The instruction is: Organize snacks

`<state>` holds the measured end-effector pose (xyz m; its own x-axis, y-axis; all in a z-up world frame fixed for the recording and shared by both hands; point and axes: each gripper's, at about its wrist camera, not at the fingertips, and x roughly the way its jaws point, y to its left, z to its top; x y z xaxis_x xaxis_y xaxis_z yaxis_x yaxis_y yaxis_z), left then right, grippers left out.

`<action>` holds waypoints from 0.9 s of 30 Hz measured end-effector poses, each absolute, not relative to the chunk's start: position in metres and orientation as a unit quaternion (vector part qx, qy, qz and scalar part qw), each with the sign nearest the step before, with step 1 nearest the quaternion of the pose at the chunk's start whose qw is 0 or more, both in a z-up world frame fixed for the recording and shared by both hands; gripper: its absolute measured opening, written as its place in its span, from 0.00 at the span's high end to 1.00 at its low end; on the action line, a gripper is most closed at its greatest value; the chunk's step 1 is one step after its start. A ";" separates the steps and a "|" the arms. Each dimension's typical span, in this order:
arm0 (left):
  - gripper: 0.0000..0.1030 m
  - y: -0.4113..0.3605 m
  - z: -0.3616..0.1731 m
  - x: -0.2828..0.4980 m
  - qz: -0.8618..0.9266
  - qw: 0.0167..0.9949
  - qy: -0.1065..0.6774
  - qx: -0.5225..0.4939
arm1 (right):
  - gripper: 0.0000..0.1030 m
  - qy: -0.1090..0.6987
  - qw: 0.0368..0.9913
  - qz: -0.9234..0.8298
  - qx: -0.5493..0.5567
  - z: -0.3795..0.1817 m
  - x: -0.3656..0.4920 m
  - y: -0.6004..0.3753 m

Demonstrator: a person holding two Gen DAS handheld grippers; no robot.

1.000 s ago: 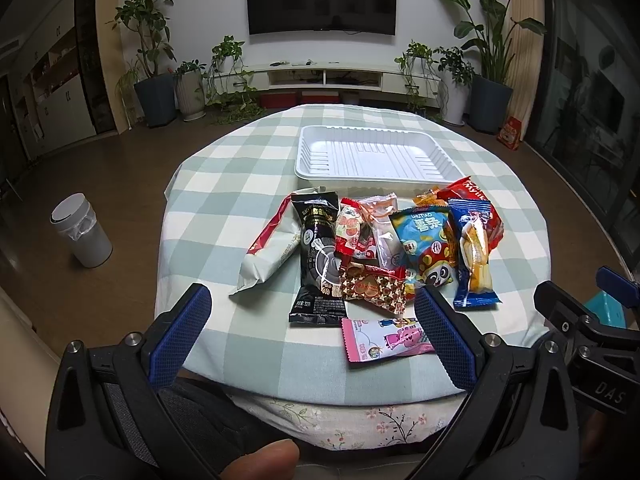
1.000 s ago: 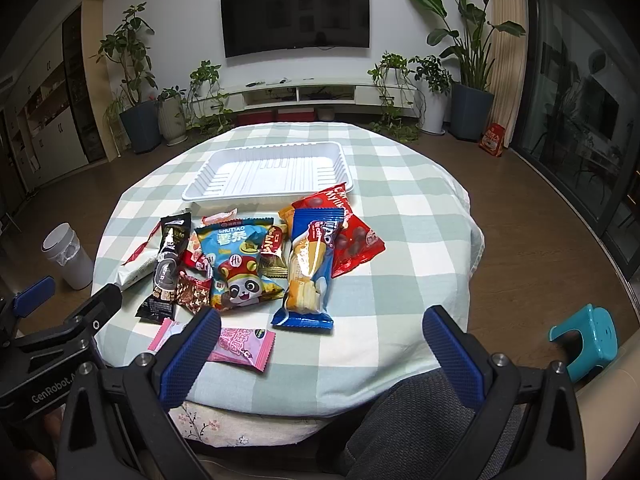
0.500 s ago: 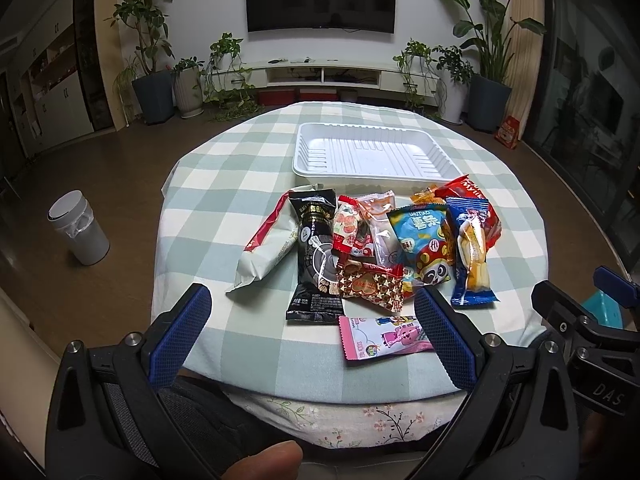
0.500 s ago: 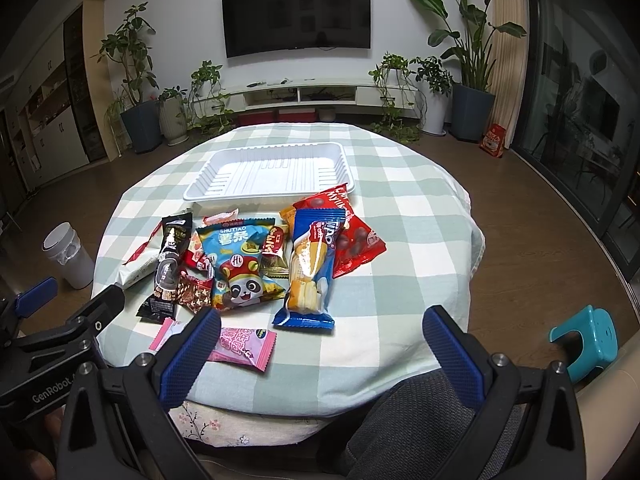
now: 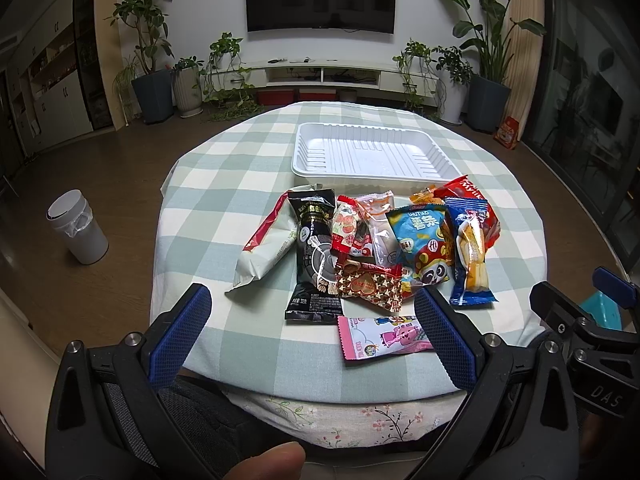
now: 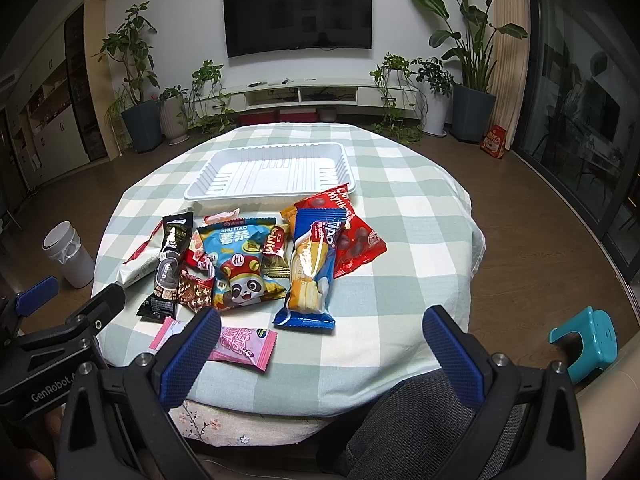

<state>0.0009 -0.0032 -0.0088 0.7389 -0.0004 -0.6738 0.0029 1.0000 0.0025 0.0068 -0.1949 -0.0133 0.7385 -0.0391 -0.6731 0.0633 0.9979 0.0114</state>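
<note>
Your left gripper [image 5: 312,332] hangs over the near edge of the table with its jaws spread wide and nothing between them, and your right gripper [image 6: 322,350] does the same, wide apart and empty. Right past the left gripper's blue pads lies the pink wrapper [image 5: 382,338], the closest snack to you. Beyond it the rest of the snack pile [image 5: 384,240] sits bunched mid-table: a black packet [image 5: 316,252] next to a white packet with a red edge [image 5: 266,248], a brown heart-patterned candy [image 5: 366,286], a blue panda chip bag [image 6: 242,262], a blue wafer pack [image 6: 314,268] and a red bag [image 6: 356,236] partly under it. The white tray [image 5: 368,152] sits just behind the pile, bare inside, its front wall almost touching the farthest wrappers.

All of it rests on a round table with a green-and-white checked cloth [image 6: 400,216]. Around it there's wood floor, a white bin [image 5: 78,232] off to the left, a teal stool [image 6: 588,340] to the right, potted plants and a wall TV [image 6: 298,16] at the back.

Compared with a second ago, nothing on the table has shifted; your grippers have only drifted slightly closer, jaws just as wide.
</note>
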 end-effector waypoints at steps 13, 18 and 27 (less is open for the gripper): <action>0.00 -0.004 -0.009 0.000 -0.001 0.932 0.362 0.002 | 0.00 0.360 0.932 -0.027 0.016 -0.013 0.007 -0.195; 0.00 -0.004 -0.009 0.001 -0.001 0.932 0.362 0.001 | 0.00 0.361 0.932 -0.027 0.016 -0.014 0.007 -0.194; 0.00 -0.005 -0.009 0.000 -0.002 0.931 0.364 0.000 | 0.00 0.361 0.932 -0.027 0.016 -0.013 0.007 -0.194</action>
